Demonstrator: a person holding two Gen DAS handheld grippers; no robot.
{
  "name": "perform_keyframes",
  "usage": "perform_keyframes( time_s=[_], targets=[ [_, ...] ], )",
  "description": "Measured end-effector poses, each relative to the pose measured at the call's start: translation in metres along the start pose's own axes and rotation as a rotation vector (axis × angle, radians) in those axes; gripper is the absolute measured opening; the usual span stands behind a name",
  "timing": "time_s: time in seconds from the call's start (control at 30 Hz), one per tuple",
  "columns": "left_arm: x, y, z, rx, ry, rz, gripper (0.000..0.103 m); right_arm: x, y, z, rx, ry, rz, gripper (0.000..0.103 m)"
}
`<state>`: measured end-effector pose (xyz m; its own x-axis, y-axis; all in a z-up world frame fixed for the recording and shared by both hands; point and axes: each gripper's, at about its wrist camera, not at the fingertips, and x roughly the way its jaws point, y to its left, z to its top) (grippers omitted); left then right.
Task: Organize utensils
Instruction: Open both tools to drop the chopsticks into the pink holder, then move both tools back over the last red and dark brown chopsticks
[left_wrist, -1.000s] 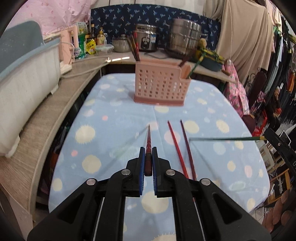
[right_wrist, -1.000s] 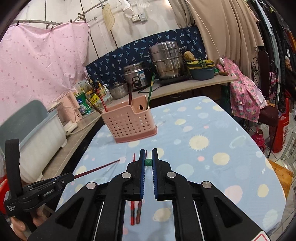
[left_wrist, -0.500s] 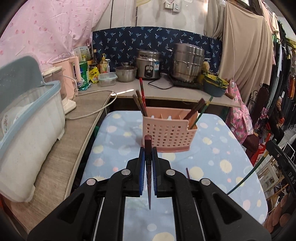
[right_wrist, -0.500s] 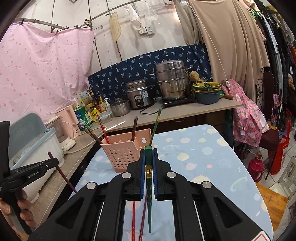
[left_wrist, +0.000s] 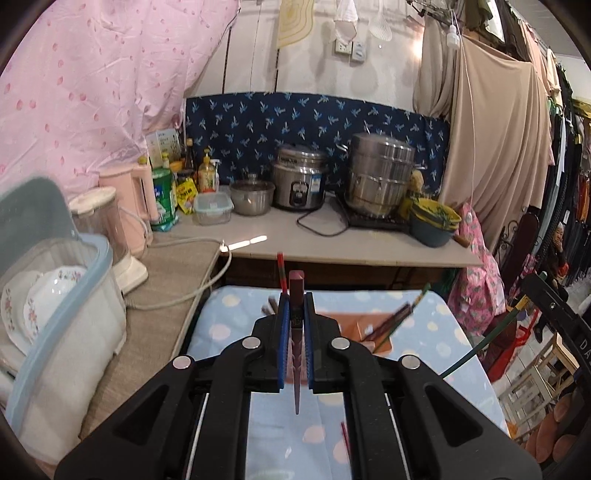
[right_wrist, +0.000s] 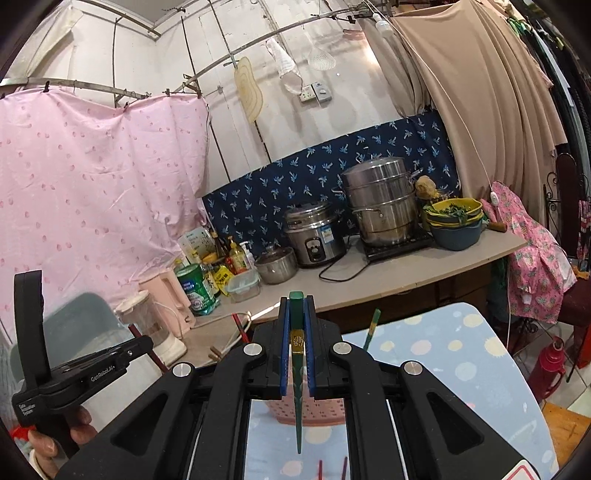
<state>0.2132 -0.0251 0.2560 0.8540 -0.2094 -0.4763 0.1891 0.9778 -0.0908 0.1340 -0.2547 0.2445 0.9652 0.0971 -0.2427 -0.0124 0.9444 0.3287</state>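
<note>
The pink perforated plastic basket (left_wrist: 369, 328) stands on the dotted cloth of the worktop (left_wrist: 436, 332), with several slim chopsticks leaning in its compartments. Above the basket, the left tongs (left_wrist: 295, 321) are clamped on 1 dark red chopstick (left_wrist: 296, 369), its tapered tip hanging down. The right tongs (right_wrist: 296, 332) grip 1 green chopstick (right_wrist: 298, 413) the same way. 2 red chopsticks (right_wrist: 332, 469) lie on the cloth before the basket.
</note>
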Motion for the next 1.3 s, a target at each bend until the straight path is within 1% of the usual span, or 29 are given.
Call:
perform_keyframes(
  time_s=[0.1, 0.27, 0.33, 0.43, 0.57, 0.67, 0.83, 1.0, 1.1, 1.3],
  targets=[
    [0.009, -0.004, 0.025, -0.001, -0.032, 0.002, 0.007, 0.018, 0.001, 0.016, 0.017, -0.020, 0.011, 0.007],
    [0.025, -0.010, 0.053, -0.004, -0.083, -0.003, 0.007, 0.052, 0.001, 0.036, 0.038, -0.039, 0.021, 0.007],
    [0.035, -0.012, 0.061, -0.007, -0.097, -0.003, 0.007, 0.064, 0.003, 0.040, 0.034, -0.043, 0.019, 0.007],
    [0.052, -0.013, 0.064, -0.018, -0.097, -0.008, 0.007, 0.084, 0.002, 0.042, 0.044, -0.035, 0.019, 0.007],
    [0.079, -0.012, 0.053, -0.020, -0.057, -0.006, 0.007, 0.107, -0.003, 0.032, 0.042, -0.005, 0.012, 0.007],
    [0.096, -0.011, 0.040, -0.013, -0.035, 0.000, 0.007, 0.122, -0.008, 0.017, 0.039, 0.027, 0.004, 0.007],
    [0.119, -0.005, 0.022, -0.023, 0.018, 0.001, 0.007, 0.145, -0.027, -0.009, 0.074, 0.090, -0.008, 0.007],
    [0.126, 0.000, 0.009, -0.021, 0.038, -0.001, 0.007, 0.157, -0.036, -0.028, 0.079, 0.135, -0.016, 0.008],
    [0.130, 0.002, 0.003, -0.019, 0.047, 0.015, 0.007, 0.159, -0.038, -0.033, 0.079, 0.150, -0.021, 0.008],
    [0.127, 0.004, -0.007, -0.014, 0.050, 0.032, 0.009, 0.152, -0.032, -0.033, 0.057, 0.142, -0.038, 0.011]
  ],
)
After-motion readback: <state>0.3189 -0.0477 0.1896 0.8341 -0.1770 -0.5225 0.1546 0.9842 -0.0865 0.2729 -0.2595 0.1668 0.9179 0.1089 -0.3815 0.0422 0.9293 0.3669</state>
